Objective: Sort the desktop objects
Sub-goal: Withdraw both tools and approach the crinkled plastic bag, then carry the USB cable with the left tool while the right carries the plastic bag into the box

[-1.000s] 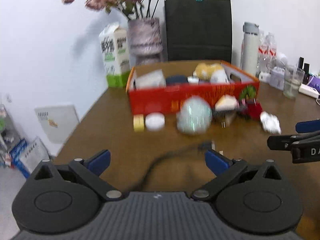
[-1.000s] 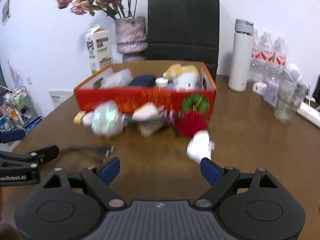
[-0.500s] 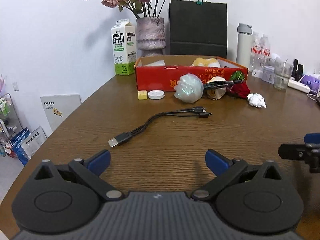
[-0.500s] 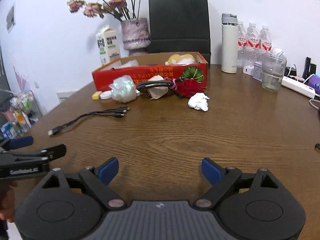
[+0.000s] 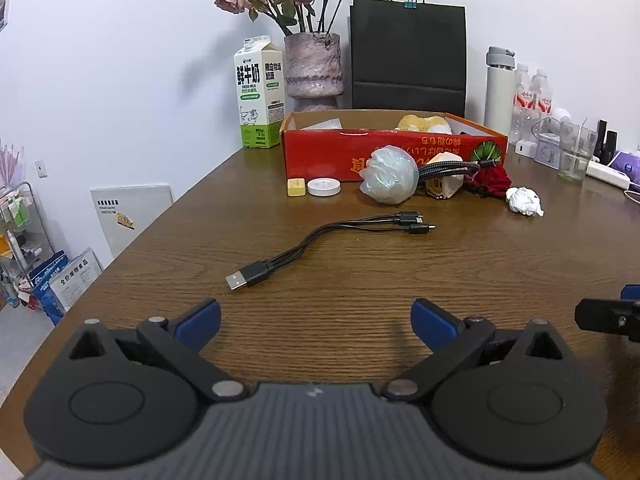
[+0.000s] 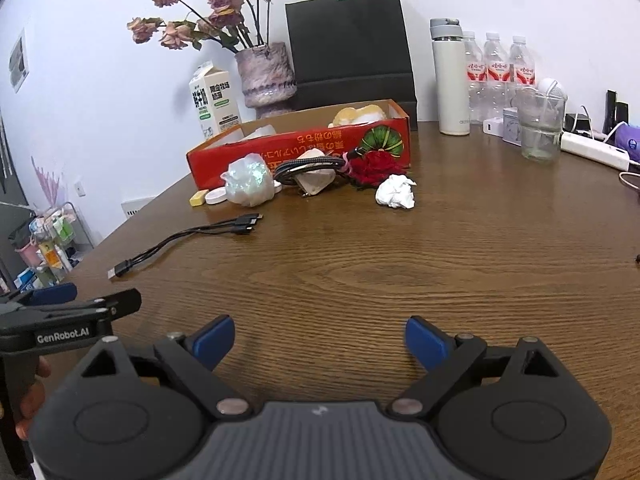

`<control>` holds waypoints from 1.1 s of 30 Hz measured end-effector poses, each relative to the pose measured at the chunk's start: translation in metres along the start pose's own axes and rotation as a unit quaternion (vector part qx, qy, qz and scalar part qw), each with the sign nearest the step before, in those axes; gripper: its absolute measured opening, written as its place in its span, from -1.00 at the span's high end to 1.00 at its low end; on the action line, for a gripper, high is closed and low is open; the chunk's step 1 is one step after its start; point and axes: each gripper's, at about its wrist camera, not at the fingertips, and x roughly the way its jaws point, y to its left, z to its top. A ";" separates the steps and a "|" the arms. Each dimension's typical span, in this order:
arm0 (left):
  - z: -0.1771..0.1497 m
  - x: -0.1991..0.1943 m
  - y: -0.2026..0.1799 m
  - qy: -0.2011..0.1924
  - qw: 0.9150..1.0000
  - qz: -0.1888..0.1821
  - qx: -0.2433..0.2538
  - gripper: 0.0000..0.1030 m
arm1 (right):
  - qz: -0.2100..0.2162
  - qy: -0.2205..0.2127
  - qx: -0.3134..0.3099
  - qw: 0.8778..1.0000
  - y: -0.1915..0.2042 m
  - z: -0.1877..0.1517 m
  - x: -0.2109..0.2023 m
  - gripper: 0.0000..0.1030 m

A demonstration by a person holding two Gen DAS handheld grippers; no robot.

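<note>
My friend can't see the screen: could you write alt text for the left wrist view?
An open, empty tool points across a brown wooden table at a black multi-plug USB cable. Beyond lie a crumpled white tissue, small clutter and a red cardboard box.

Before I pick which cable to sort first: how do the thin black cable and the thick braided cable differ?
The thin black cable lies stretched out alone on bare table; the braided cable sits among the clutter beside the red box. The thin one is smooth and splits into several small plugs; the braided one is thicker, woven and looped over a pale lump. Both are dark and lie outside the box.
</note>
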 end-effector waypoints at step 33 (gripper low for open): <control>0.066 0.118 0.021 0.049 0.993 -0.100 0.038 0.89 | 0.041 0.033 -0.213 0.976 0.101 0.138 0.190 0.38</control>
